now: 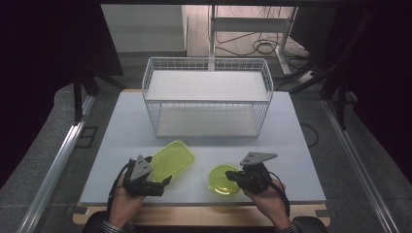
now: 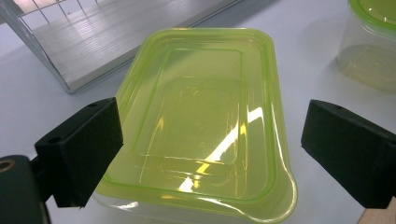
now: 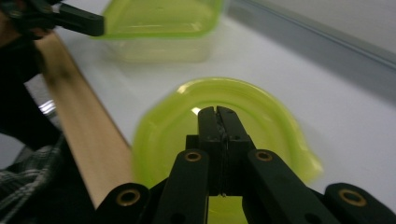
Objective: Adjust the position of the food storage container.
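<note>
Right gripper [image 3: 217, 112] closed empty over round tub [image 3: 261, 112]; left gripper [image 2: 210, 144] open astride rectangular tub [image 2: 201, 121] at 10 o'clock. Risk: closed jaws shove round tub.

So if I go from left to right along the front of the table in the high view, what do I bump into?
Left gripper → rectangular green-lidded box → round green-lidded tub → right gripper, whose closed jaws sit over the tub's right side.

bg: dark curtains [image 1: 43, 48] | grey floor [image 1: 29, 160] (cables [image 1: 262, 46] behind) | white desk frame [image 1: 252, 24]
</note>
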A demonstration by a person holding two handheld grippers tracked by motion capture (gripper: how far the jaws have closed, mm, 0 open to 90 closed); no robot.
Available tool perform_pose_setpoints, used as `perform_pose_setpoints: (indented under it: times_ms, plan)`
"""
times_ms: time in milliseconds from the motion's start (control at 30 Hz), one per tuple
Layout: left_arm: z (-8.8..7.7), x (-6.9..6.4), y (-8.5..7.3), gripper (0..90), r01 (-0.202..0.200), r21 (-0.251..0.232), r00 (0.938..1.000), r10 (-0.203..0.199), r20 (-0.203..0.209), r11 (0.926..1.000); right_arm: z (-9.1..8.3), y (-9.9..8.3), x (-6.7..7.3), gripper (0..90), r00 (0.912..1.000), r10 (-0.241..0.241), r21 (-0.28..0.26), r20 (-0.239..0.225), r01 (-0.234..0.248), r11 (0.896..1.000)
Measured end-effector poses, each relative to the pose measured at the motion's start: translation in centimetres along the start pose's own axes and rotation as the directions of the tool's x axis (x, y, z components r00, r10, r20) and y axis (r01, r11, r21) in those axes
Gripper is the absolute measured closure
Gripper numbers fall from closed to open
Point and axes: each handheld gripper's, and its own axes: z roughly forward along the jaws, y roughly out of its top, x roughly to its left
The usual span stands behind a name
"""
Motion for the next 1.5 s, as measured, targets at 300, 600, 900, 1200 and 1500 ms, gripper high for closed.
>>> perform_pose_setpoints:
  times_ms: [300,600,900,1200,1500]
  plan:
    - [0.0,-0.1,0.1,5.5,0.007,0.009,0.9999,-0.007,-0.012,0.9999,2.8,1.3,2.6,88.8,0.997,-0.052,0.032,-0.058,0.054,0.998]
    - [0.0,-0.2,0.2,5.7,0.009,0.017,0.9998,-0.009,-0.018,0.9998,5.6,2.1,4.2,88.8,0.9902,-0.106,0.089,-0.091,0.114,0.989]
    - [0.1,-0.3,0.2,5.7,0.004,0.03,0.9997,-0.003,-0.024,0.9995,5.4,1.3,3.5,88.8,0.9934,-0.1,0.114,-0.057,0.105,0.988]
    - [0.2,-0.4,0.2,5.7,0.002,0.038,0.9995,-0.001,-0.03,0.9993,3.9,0.5,1.7,88.8,0.998,-0.063,0.121,-0.01,0.064,0.991]
    - [0.2,-0.4,0.2,5.6,0.001,0.046,0.9995,0.0,-0.032,0.9989,2.6,-0.3,-0.5,88.6,0.9986,-0.016,0.117,0.05,0.01,0.993]
